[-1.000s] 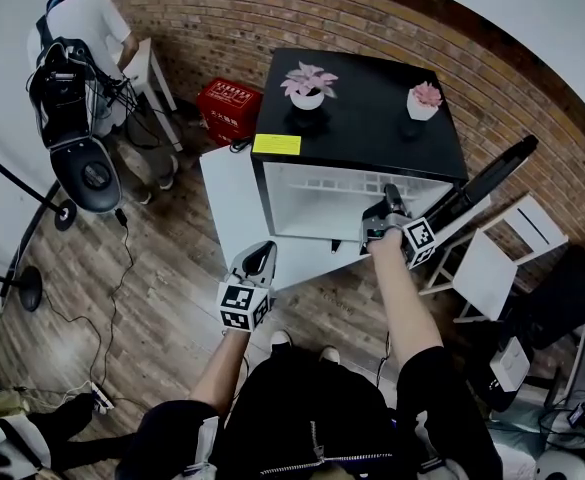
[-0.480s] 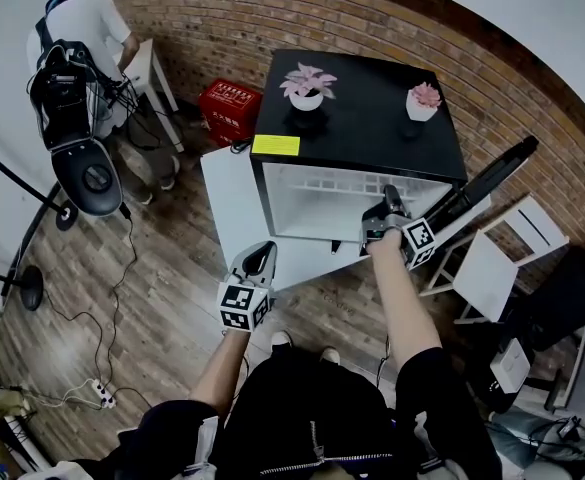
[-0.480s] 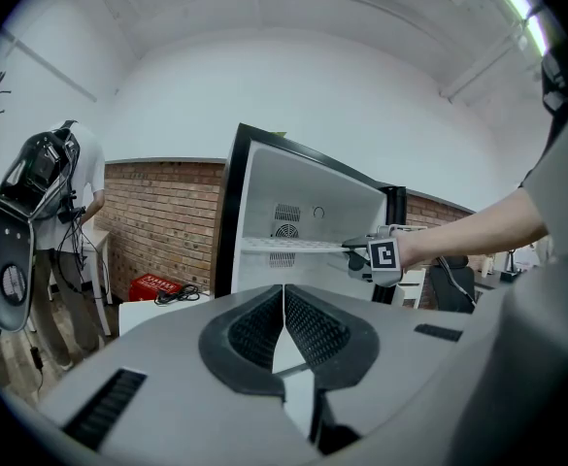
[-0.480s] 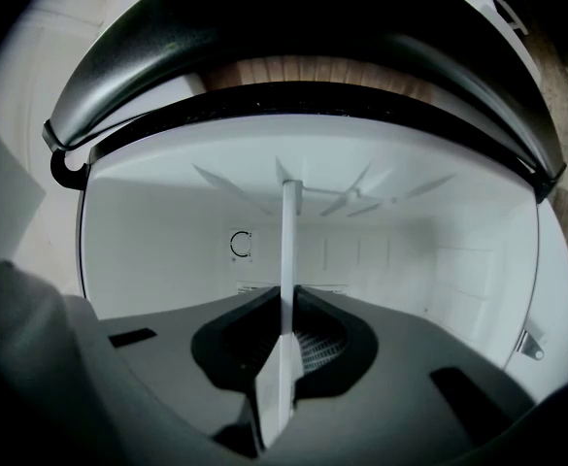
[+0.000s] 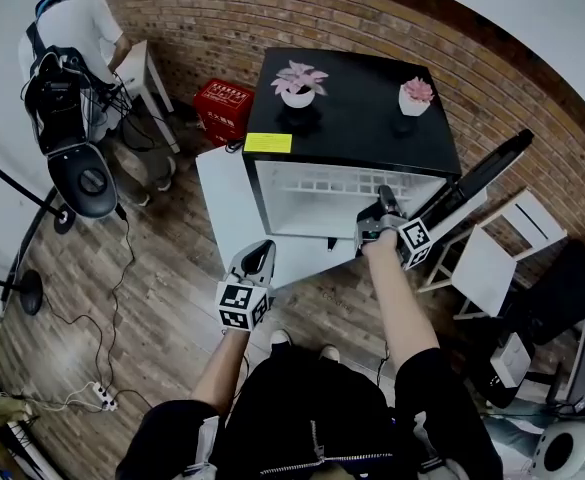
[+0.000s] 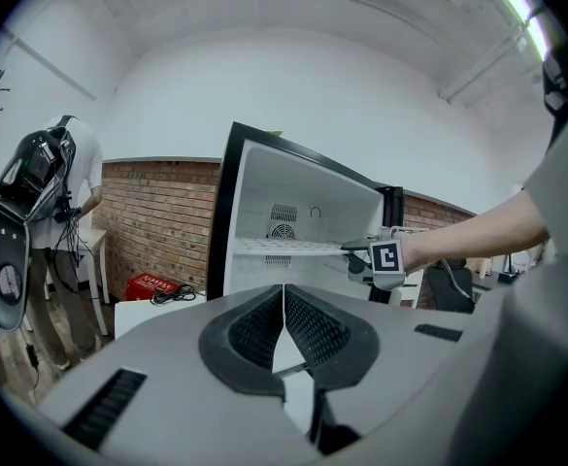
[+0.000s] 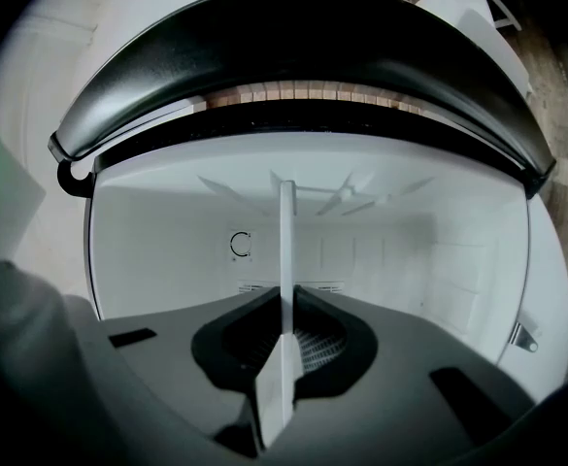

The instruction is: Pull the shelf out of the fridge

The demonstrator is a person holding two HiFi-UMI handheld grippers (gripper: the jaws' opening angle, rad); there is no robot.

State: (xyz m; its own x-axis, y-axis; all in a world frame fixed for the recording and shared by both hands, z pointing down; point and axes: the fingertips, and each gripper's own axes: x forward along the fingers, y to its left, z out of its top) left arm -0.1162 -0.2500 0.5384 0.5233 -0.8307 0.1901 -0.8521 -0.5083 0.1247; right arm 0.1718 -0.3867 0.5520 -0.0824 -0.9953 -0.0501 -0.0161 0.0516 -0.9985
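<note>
A small black fridge [image 5: 352,118] stands open with a white inside. Its white grid shelf [image 5: 322,182] lies across the upper part of the cavity. My right gripper [image 5: 377,218] is at the fridge's front right, shut on the shelf's front edge. In the right gripper view the shelf [image 7: 285,250] shows edge-on as a thin white strip running between the pads of that gripper [image 7: 285,333]. The left gripper view shows the shelf [image 6: 284,247] level, with the right gripper [image 6: 361,255] at its right end. My left gripper [image 5: 260,258] hangs in front of the fridge, its tips [image 6: 284,304] shut on nothing.
The white fridge door [image 5: 227,208] stands open to the left. Two potted flowers [image 5: 298,80] [image 5: 412,94] sit on the fridge top. A red crate [image 5: 222,108] lies behind the fridge and a white chair [image 5: 492,258] stands at the right. A person [image 5: 72,28] stands back left, and cables [image 5: 102,318] cross the wooden floor.
Only the head view has shifted slightly. Both grippers keep their places relative to the fridge, and the right one stays on the shelf's edge.
</note>
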